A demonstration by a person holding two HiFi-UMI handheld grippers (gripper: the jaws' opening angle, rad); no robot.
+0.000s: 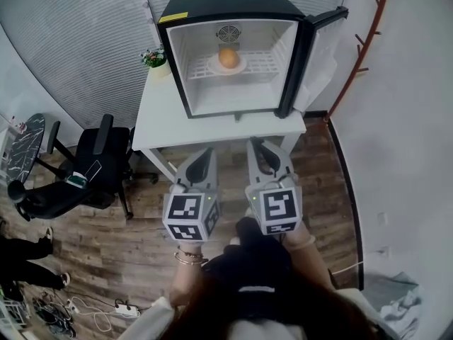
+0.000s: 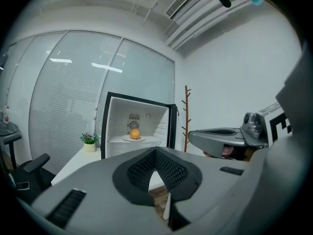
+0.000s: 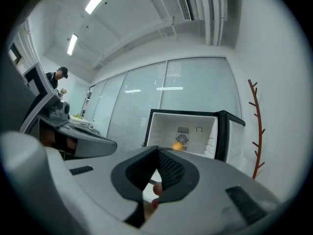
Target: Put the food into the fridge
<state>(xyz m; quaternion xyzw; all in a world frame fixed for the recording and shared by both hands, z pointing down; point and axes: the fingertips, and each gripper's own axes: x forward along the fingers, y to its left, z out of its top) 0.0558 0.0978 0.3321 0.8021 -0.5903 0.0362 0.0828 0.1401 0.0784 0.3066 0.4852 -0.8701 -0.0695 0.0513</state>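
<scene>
While both grippers are hanging side by side just short of the table (image 1: 164, 122), neither is carrying anything. Left gripper (image 1: 204, 154): jaws are pressing together, nothing between them. Right gripper (image 1: 260, 150): same, jaws are meeting tip to tip on air. Both are pointing toward 12 o'clock at the fridge (image 1: 212, 9).

Fridge is standing on the table, with its door (image 1: 316, 55) hanging open at its 3 o'clock. Orange (image 1: 227, 57) is sitting on a plate (image 1: 228, 68) on the shelf (image 1: 263, 64) inside, centred under the fan grille (image 1: 228, 32).

Plant (image 1: 154, 59) is standing on the table just beside the fridge, at its 9 o'clock. Chair (image 1: 95, 168) is sitting on the floor (image 1: 106, 246) at the grippers' 9 o'clock. Coat rack (image 1: 362, 48) is standing by the wall, at the fridge's 3 o'clock.

In the right gripper view, a person (image 3: 57, 77) is standing far off at 10 o'clock.
</scene>
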